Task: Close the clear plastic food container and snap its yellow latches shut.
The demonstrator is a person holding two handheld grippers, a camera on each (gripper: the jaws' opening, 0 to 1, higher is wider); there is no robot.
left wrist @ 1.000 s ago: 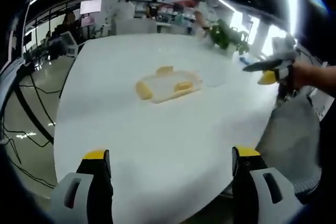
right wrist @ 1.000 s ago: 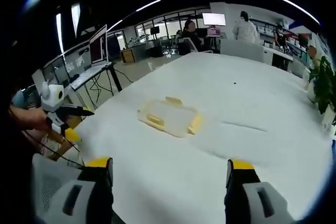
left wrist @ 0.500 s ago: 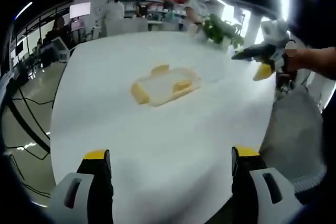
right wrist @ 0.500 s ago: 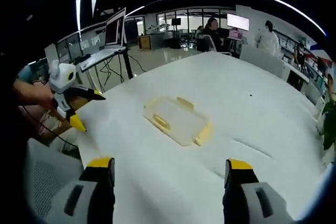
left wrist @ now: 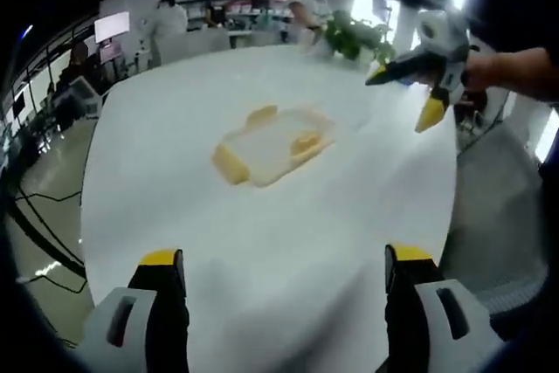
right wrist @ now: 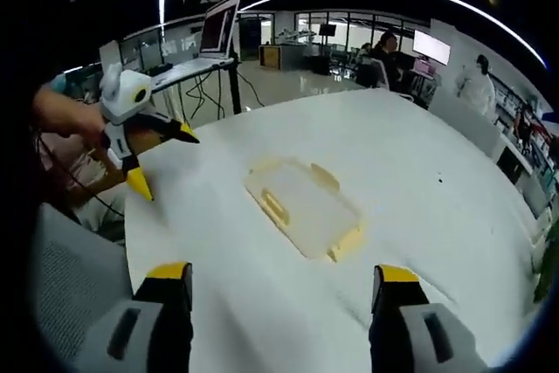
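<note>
A clear plastic food container [left wrist: 272,144] with yellow latches lies flat near the middle of a white table [left wrist: 262,233]. It also appears in the right gripper view [right wrist: 306,207], its latches sticking out at the ends and sides. My left gripper [left wrist: 284,259] is open above the table's near edge, well short of the container. My right gripper [right wrist: 282,275] is open too, back from the container. Each gripper is seen from the other's camera: the right one [left wrist: 397,102] held by a hand at the right, the left one [right wrist: 170,166] at the left, both empty.
A grey chair back [right wrist: 61,294] stands beside the table's edge. A laptop on a stand [right wrist: 218,28] is beyond the table, a potted plant [left wrist: 349,37] at its far end. People sit and stand at desks in the background.
Both views have shifted with the hands. Each gripper now looks closer and higher over the table edge in the other's view. The container has stayed in place.
</note>
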